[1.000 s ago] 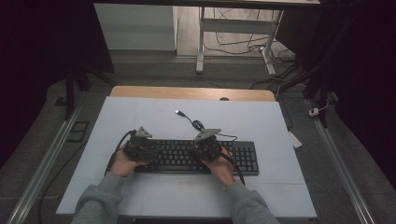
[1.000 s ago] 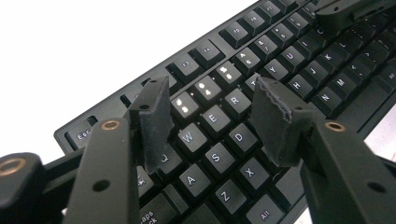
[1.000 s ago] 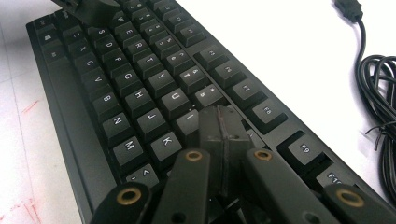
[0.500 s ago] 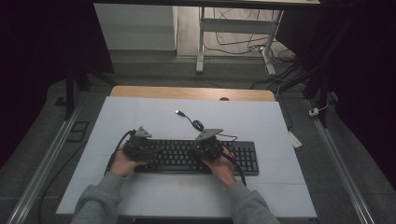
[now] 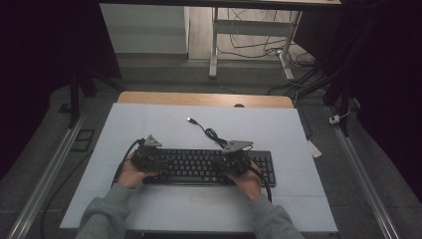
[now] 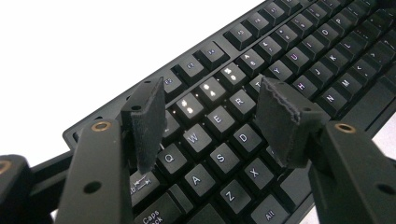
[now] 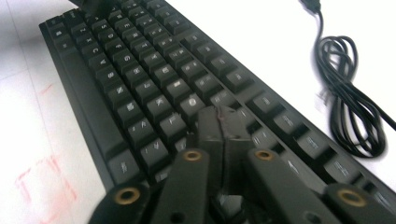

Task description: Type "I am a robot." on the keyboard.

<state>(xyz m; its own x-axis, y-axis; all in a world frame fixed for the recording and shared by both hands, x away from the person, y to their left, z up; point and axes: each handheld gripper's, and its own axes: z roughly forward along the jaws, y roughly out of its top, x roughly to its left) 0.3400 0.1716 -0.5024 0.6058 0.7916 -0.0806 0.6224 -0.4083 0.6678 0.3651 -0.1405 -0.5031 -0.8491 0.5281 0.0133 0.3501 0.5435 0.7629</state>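
Keyboard point(image 5: 209, 167) sits under both my tongs. My left tongs point(image 6: 210, 121) gape wide over the letters; my right tongs point(image 7: 223, 123) look pinched together, tapping keys. More typing seems left.

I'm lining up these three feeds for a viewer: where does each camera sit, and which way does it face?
High view: above the person's side, looking forward and down at the table; forearms and both hands show.
Left gripper view: rides the left gripper, looking along its open jaws at the keyboard.
Right gripper view: rides the right gripper, jaws together, over the keys; coiled cable beside.
All three share the keyboard.
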